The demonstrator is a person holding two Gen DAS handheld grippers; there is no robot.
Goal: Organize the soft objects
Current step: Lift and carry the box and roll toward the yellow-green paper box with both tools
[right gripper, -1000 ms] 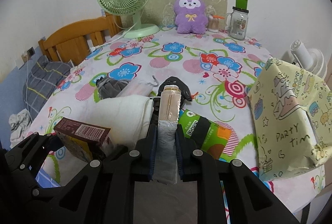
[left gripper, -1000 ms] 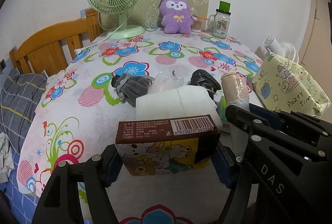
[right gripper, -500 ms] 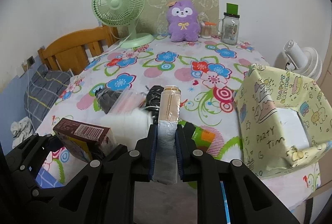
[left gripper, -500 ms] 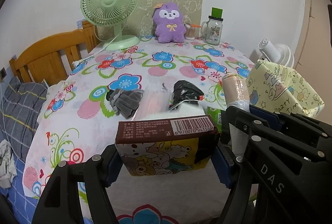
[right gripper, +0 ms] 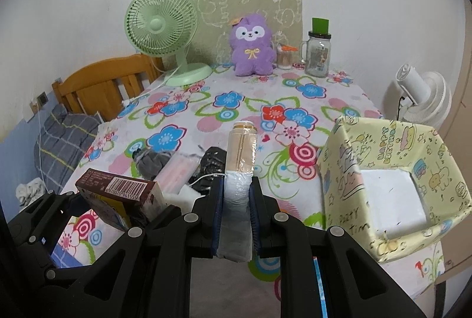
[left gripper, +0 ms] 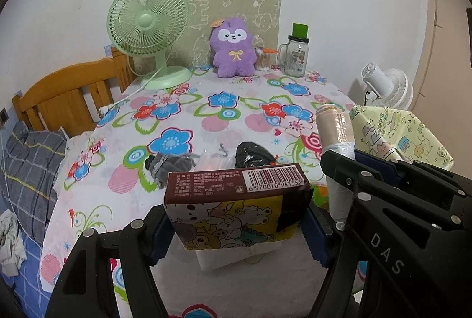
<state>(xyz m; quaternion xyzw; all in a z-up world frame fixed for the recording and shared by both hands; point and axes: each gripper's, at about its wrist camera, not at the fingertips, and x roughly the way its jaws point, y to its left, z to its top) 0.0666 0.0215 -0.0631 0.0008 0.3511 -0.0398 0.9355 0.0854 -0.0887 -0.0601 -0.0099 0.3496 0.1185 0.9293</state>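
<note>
I am holding a brown-topped cardboard box printed with cartoon animals and a barcode (left gripper: 236,206) in my left gripper (left gripper: 236,229), its blue pads pressing on the box's two ends so the box is lifted clear of the flowered tablecloth (left gripper: 188,111). In my right gripper (right gripper: 236,217) I am clamping a beige roll wrapped in clear plastic film (right gripper: 240,170), the jaws squeezed tight on its pale lower end while the upper end is sticking out ahead of the fingers. Both items are hanging above the near edge of the table, side by side, the box to the left of the roll.

Below and beyond them, a grey knitted bundle (left gripper: 165,167), a clear packet of pinkish contents (right gripper: 177,170) and a crumpled black plastic bag (left gripper: 253,155) are lying close together on the cloth, with a white folded soft pad (right gripper: 185,194) just in front of them. An open yellow paper-wrapped box with cartoon drawings (right gripper: 383,170) is sitting at the right edge of the table, its white inside showing. At the far end a green desk fan (right gripper: 160,26), a purple plush toy (right gripper: 250,46) and a glass jar with a green lid (right gripper: 318,52) are standing along the wall.
</note>
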